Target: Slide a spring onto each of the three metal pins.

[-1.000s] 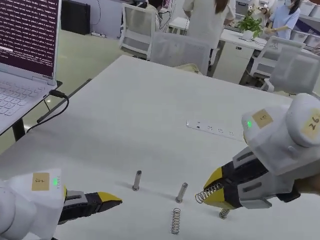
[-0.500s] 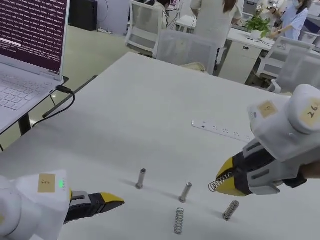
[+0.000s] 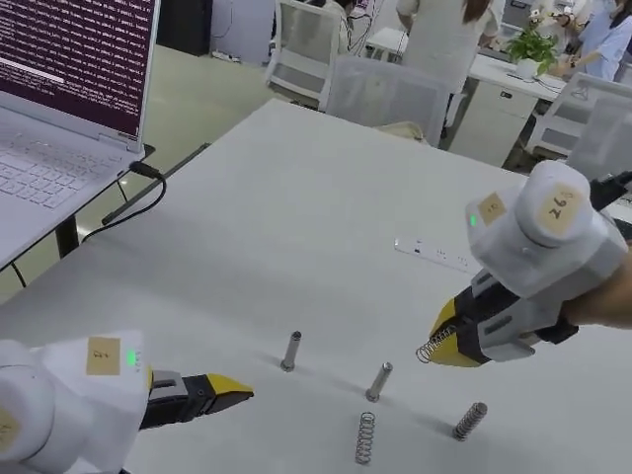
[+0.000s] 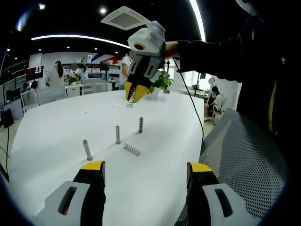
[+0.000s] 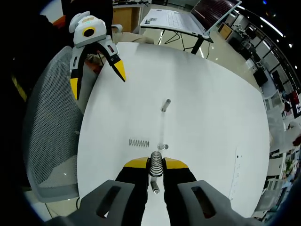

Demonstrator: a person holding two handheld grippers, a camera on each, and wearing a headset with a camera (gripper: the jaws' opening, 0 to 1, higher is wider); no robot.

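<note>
**Right gripper lifts its spring above the middle pin**

The right gripper (image 3: 439,338) has come up off the table (image 3: 296,197) in the last second. Its jaws are pinched on a spring (image 3: 431,345), which now hangs in the air at 2 o'clock from the middle pin (image 3: 379,381), clear of it.

That lift uncovers the right pin (image 3: 470,421) at 4 o'clock. It looks to be wearing a spring already, though it's small in the head view. So by my count that's one done and one spring in hand, with a loose spring (image 3: 365,436) lying flat at 6 o'clock.

The left pin (image 3: 291,351) stands bare at 10 o'clock. The left gripper (image 3: 237,389) waits low at 9 o'clock, jaws spread and empty.

The table is plain white, with a power strip (image 3: 434,255) further out at 1 o'clock and a laptop (image 3: 59,79) far off at 10. Beyond it are chairs (image 3: 385,94) and a plant (image 3: 538,44) in an open office.
</note>
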